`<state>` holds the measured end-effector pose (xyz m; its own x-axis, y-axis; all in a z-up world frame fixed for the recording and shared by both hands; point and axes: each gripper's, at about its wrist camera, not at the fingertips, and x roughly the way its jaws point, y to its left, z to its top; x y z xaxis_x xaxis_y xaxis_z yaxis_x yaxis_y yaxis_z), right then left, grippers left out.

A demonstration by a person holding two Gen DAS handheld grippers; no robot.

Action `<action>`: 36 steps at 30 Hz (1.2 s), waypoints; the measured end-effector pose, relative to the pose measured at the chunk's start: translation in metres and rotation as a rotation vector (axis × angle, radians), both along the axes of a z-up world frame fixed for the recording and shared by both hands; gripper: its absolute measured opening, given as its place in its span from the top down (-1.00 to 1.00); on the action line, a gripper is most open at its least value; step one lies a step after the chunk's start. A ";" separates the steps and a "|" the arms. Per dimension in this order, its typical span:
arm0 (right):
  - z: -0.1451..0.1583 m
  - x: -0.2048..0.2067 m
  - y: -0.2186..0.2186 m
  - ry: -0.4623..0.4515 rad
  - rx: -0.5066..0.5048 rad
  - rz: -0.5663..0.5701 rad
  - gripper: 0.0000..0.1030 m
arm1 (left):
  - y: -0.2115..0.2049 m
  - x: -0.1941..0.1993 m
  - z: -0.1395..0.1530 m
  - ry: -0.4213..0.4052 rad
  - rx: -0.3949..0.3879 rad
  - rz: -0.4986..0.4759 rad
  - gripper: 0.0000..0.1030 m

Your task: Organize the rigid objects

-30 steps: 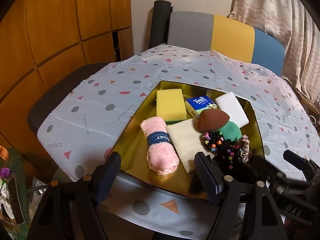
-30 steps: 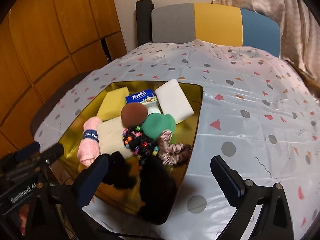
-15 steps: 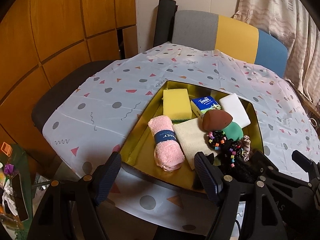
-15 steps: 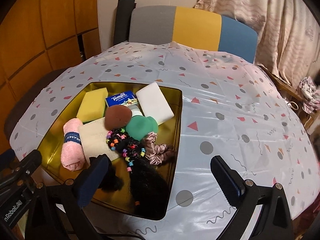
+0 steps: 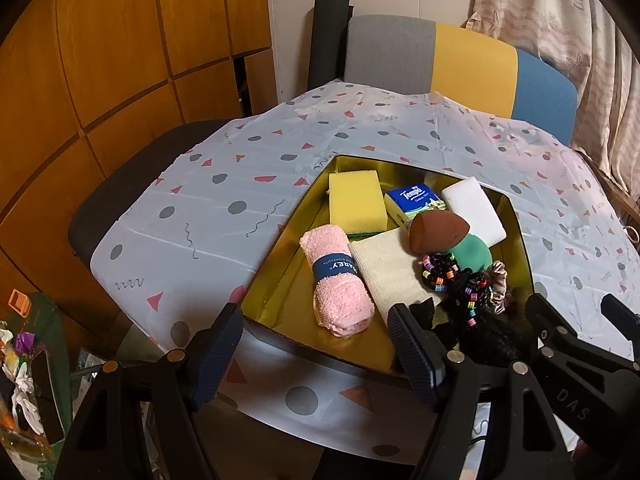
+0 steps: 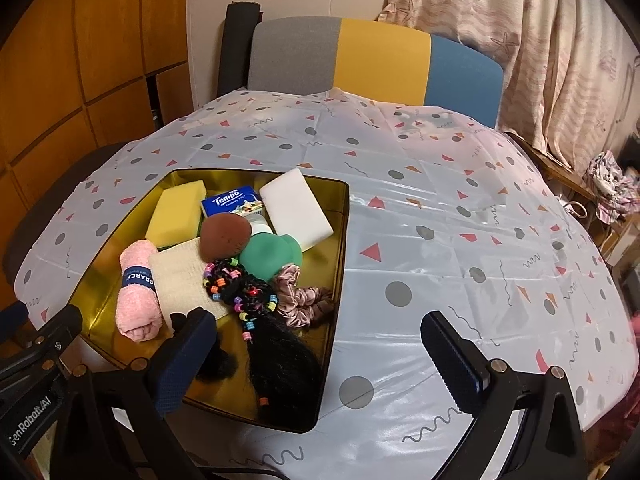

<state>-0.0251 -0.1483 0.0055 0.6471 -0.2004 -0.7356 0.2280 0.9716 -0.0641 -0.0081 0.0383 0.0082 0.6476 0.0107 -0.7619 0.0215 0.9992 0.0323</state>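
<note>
A gold metal tray [image 5: 276,252] [image 6: 340,240] sits on the patterned tablecloth. It holds a yellow sponge [image 5: 356,202] [image 6: 176,214], a blue Tempo tissue pack [image 5: 414,198] [image 6: 230,200], a white foam block [image 5: 474,208] [image 6: 296,208], a brown sponge [image 5: 436,230] [image 6: 224,236], a green sponge [image 5: 474,254] [image 6: 268,256], a rolled pink towel [image 5: 338,280] [image 6: 136,284], a beige cloth [image 5: 386,268] [image 6: 180,276] and a beaded black hairpiece [image 6: 256,320]. My left gripper [image 5: 316,354] is open and empty above the tray's near edge. My right gripper [image 6: 316,354] is open and empty above the tray's near right corner.
A pink scrunchie [image 6: 304,300] lies in the tray's right side. A grey, yellow and blue chair [image 6: 372,60] stands behind the table. Wood panelling [image 5: 100,60] is on the left, a curtain [image 6: 520,40] on the right. Clutter [image 5: 24,360] lies on the floor at the left.
Both grippers have pulled back and risen from the tray, so more of the table shows. The things in the tray have not moved.
</note>
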 end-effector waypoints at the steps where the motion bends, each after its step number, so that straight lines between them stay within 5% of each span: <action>1: 0.000 0.000 0.000 0.000 0.001 0.001 -1.00 | 0.000 0.000 0.000 0.001 0.002 0.000 -0.47; 36: -0.005 0.001 -0.002 0.010 0.008 0.003 -1.00 | -0.001 0.001 -0.005 0.019 0.023 0.000 -0.47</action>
